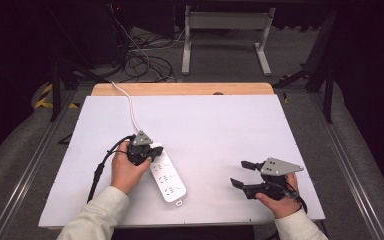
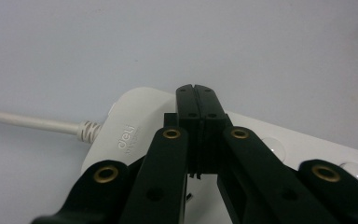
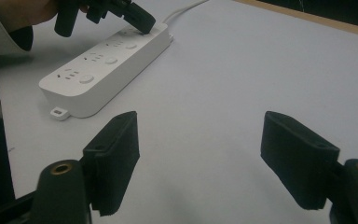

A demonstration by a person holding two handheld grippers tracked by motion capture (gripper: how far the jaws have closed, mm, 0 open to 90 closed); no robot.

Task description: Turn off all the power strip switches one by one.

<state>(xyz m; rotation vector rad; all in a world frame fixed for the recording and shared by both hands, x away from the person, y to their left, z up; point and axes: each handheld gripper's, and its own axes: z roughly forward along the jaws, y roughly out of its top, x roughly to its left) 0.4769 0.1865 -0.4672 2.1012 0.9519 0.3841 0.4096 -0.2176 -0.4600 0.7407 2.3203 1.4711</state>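
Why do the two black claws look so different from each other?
The left claw is shut, its jaws pressed together, while the right claw is open with a wide gap. The left claw's tip is down on the cord end of the white power strip; the right claw is apart from it, over the bare white table. Both are black, and each is held in a hand.

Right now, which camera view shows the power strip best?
The right gripper view: the power strip lies there nearly whole, with sockets, buttons and end tab plain, and the shut left gripper pressing its far end. The high view shows it small, partly under that gripper. The left gripper view shows just its cord end behind the jaws.
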